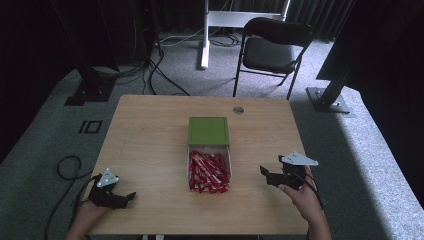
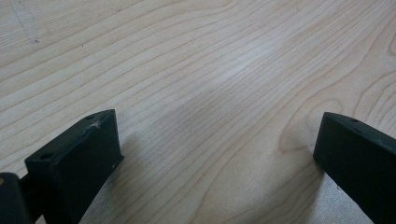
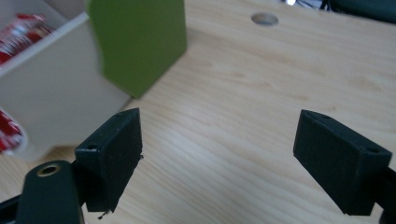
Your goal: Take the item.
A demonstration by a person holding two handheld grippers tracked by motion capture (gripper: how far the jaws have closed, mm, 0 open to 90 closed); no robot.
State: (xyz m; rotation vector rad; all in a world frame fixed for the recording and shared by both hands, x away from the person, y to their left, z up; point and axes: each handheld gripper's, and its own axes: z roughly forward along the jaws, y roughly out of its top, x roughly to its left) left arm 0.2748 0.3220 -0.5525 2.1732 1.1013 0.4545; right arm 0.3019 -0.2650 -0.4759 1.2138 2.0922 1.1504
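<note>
A green box [image 1: 208,130] stands at the table's middle with its white drawer [image 1: 230,159] pulled out toward me. Several red sachets [image 1: 208,171] fill the drawer and spill past its front. In the right gripper view the green box [image 3: 137,42] and the white drawer [image 3: 60,88] lie to the left, with red sachets [image 3: 18,30] inside. My left gripper [image 1: 129,197] rests low near the front left edge, open over bare wood [image 2: 219,140]. My right gripper [image 1: 266,174] hovers right of the drawer, open and holding nothing [image 3: 217,149].
The wooden table [image 1: 145,140] has a round cable hole [image 1: 238,110] near its far edge, also seen as the cable hole [image 3: 264,19]. A black folding chair [image 1: 272,47] and dark frame posts stand on the carpet beyond. Cables trail on the floor at left.
</note>
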